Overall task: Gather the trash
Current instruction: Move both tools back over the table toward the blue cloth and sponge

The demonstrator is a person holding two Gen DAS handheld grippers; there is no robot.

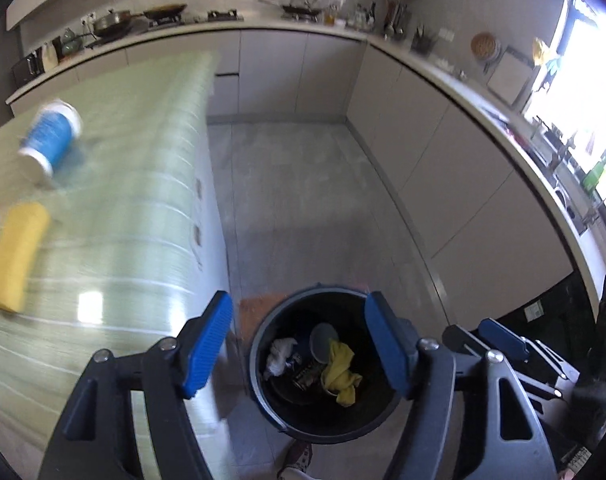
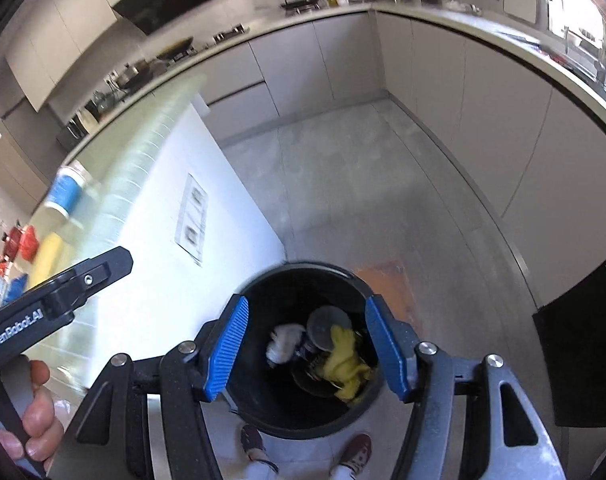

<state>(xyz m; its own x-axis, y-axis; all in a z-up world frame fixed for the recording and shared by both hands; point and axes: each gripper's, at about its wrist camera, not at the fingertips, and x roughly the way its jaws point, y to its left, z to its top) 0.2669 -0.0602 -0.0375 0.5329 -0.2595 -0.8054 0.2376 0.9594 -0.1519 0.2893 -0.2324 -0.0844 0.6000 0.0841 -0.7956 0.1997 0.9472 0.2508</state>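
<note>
both tongs empty over the bin, trash left on the counter

the green-striped counter (image 1: pixel 115 200) takes up the left of both views, and it holds what is left to collect: a blue-and-white cup (image 1: pixel 51 140) lying on its side and, nearer the edge of view, a yellow packet (image 1: pixel 17 252). the black bin (image 1: pixel 259 364) stands on the floor just beside the counter's end, directly under both tools. inside it lie a crumpled white tissue (image 1: pixel 281 356), a yellow cloth (image 1: pixel 341 376) and a grey lid (image 1: pixel 323 340).

the likely risks, as i judge them: the tipped cup is round and could roll away when a pad nudges it. the bin sits close to the person's shoes (image 2: pixel 357 450), so a step could knock it. the views are smeared with motion, so a hurried reach could miss.

the left gripper (image 1: pixel 299 344) has its blue pads spread apart with nothing between them, touching nothing. the right gripper (image 2: pixel 307 348) is likewise parted and empty, hanging above the bin mouth.
</note>
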